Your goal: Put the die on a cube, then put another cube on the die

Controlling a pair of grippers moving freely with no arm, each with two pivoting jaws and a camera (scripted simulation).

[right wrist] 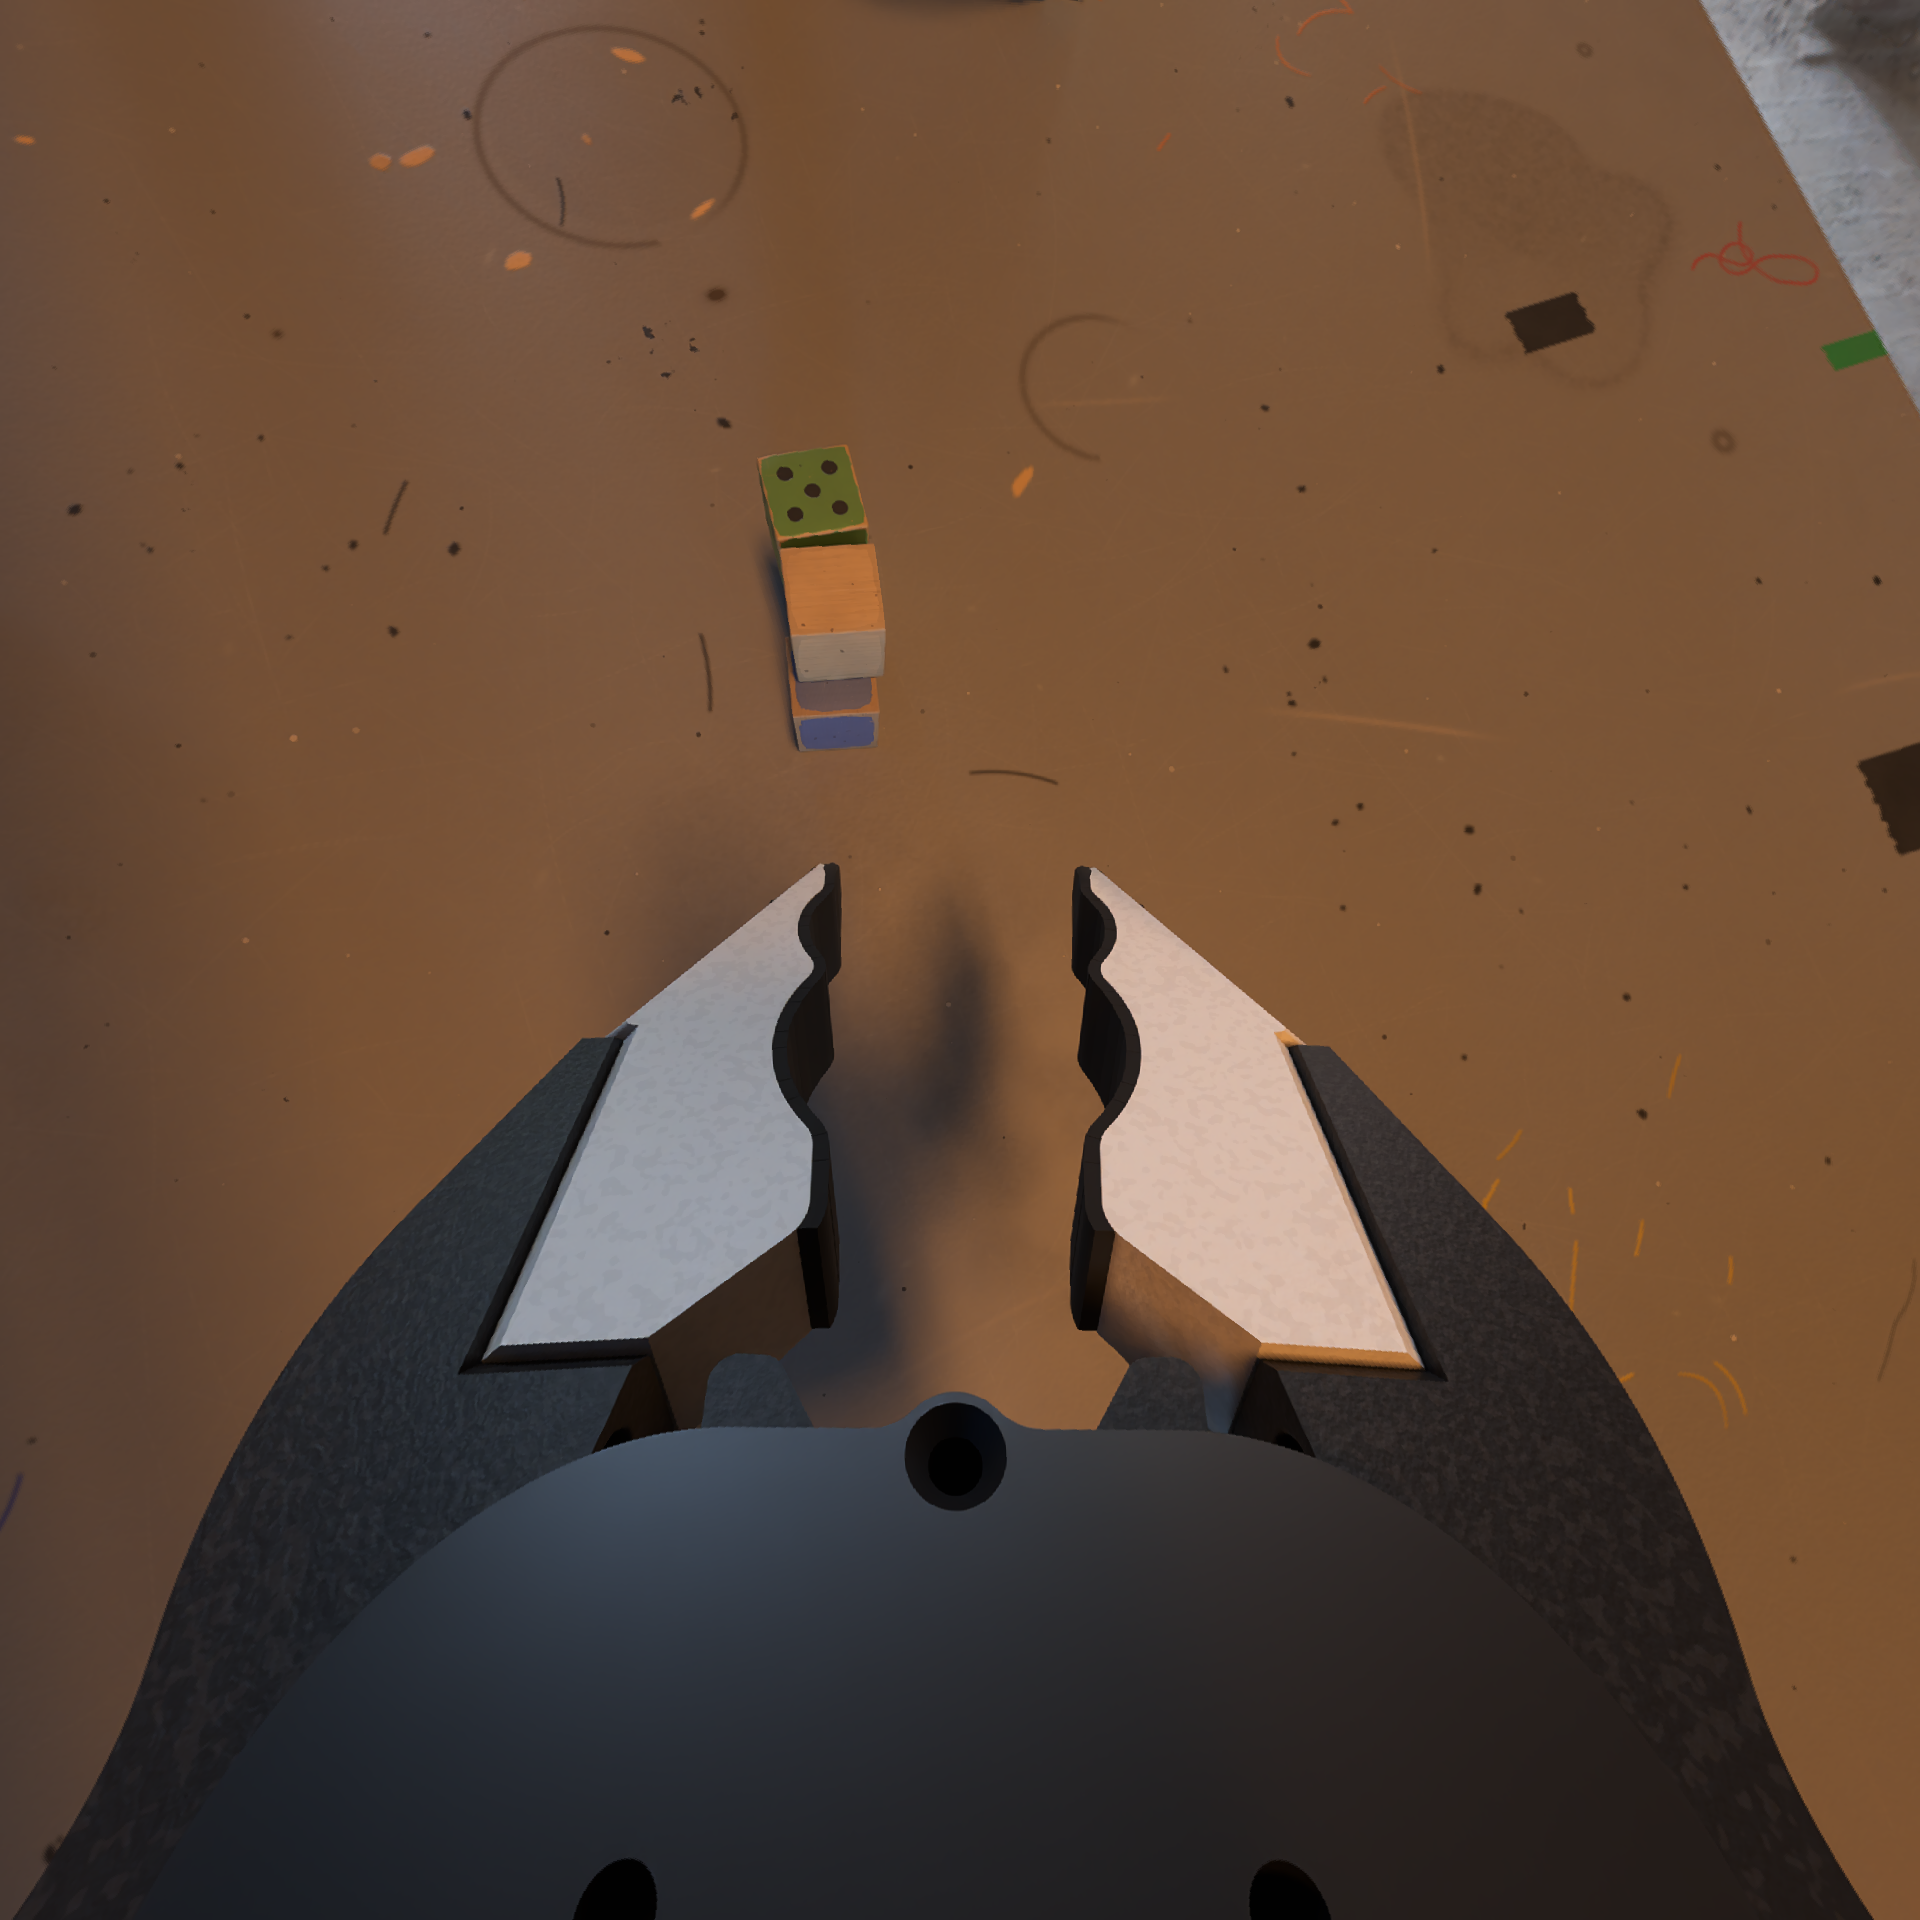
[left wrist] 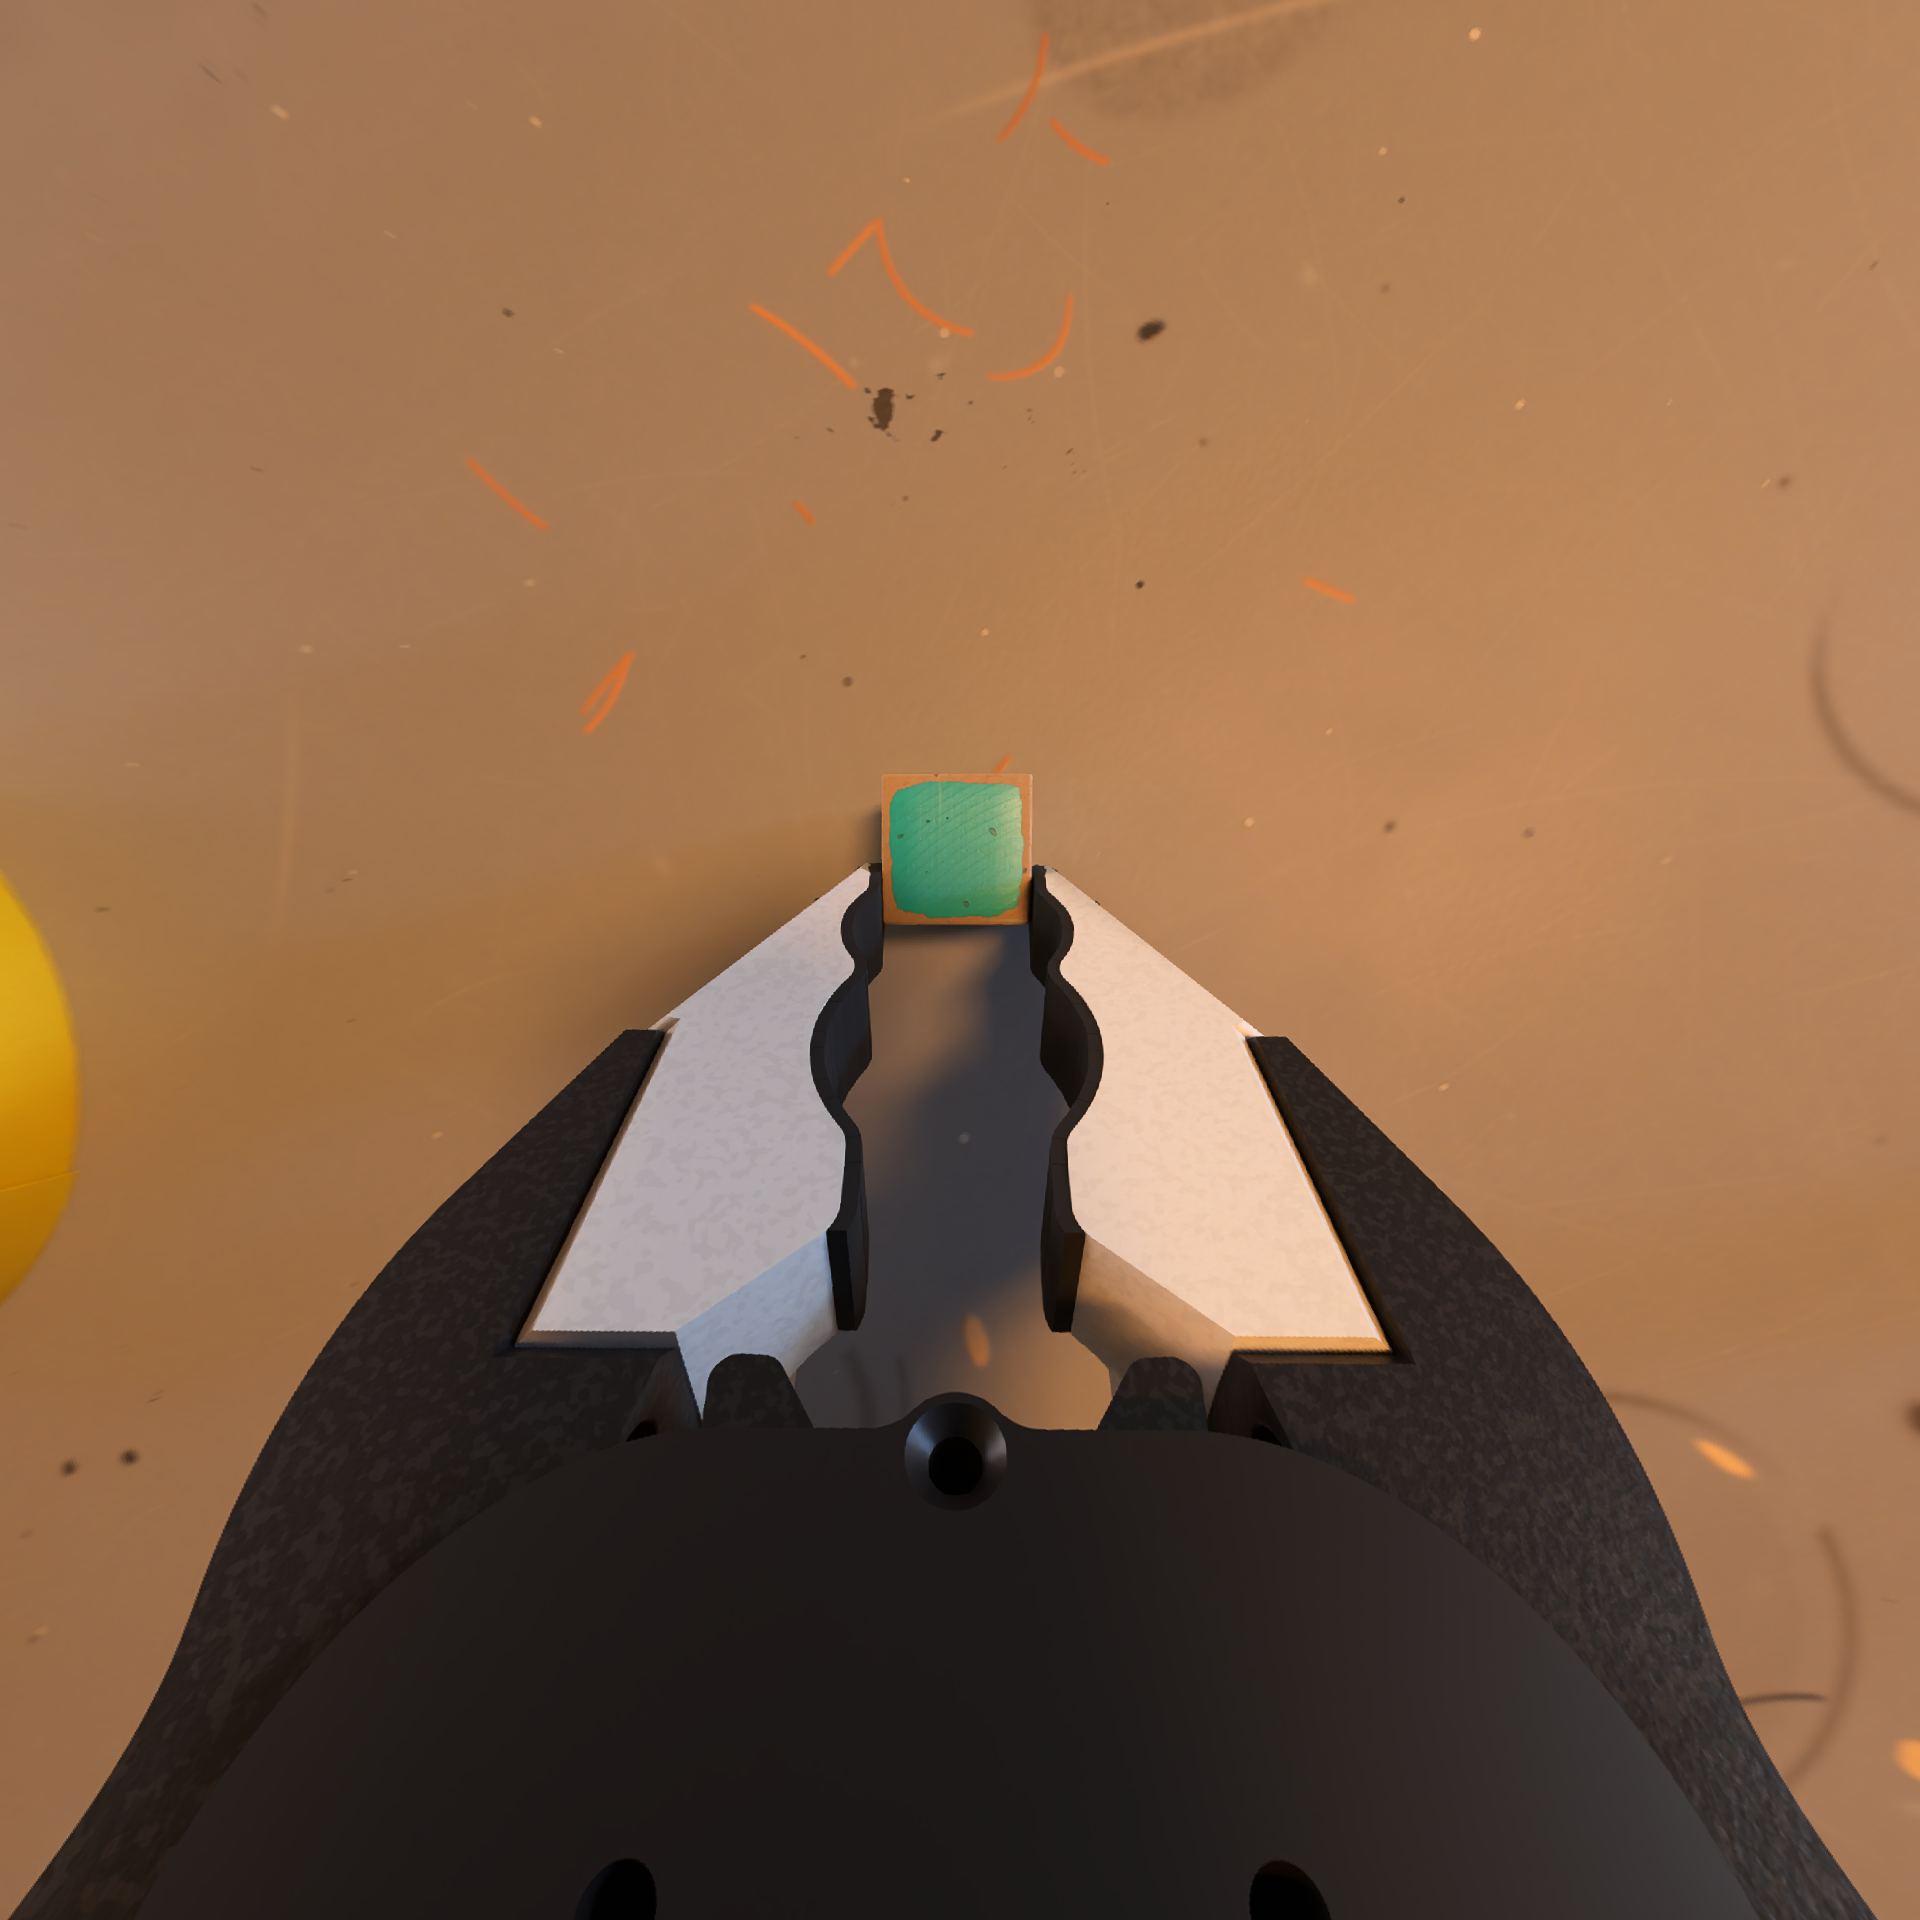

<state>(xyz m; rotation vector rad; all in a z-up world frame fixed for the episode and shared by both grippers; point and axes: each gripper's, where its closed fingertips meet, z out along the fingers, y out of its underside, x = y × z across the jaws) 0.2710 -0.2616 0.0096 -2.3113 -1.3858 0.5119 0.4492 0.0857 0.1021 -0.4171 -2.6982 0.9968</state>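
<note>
My left gripper (left wrist: 956, 894) is shut on a small wooden cube with a green face (left wrist: 954, 847), which sits between the fingertips over the brown table. In the right wrist view a green die (right wrist: 812, 490) with five black pips up, a plain wooden cube (right wrist: 833, 603) and a wooden cube with a blue face (right wrist: 834, 727) touch in one line. I cannot tell whether they are stacked or lie in a row. My right gripper (right wrist: 956, 873) is open and empty, short of them and a little to their right.
A yellow rounded object (left wrist: 31, 1091) sits at the left edge of the left wrist view. The table's edge (right wrist: 1829, 156) runs along the top right, with dark patches (right wrist: 1550, 322) and a green strip (right wrist: 1855, 350) near it.
</note>
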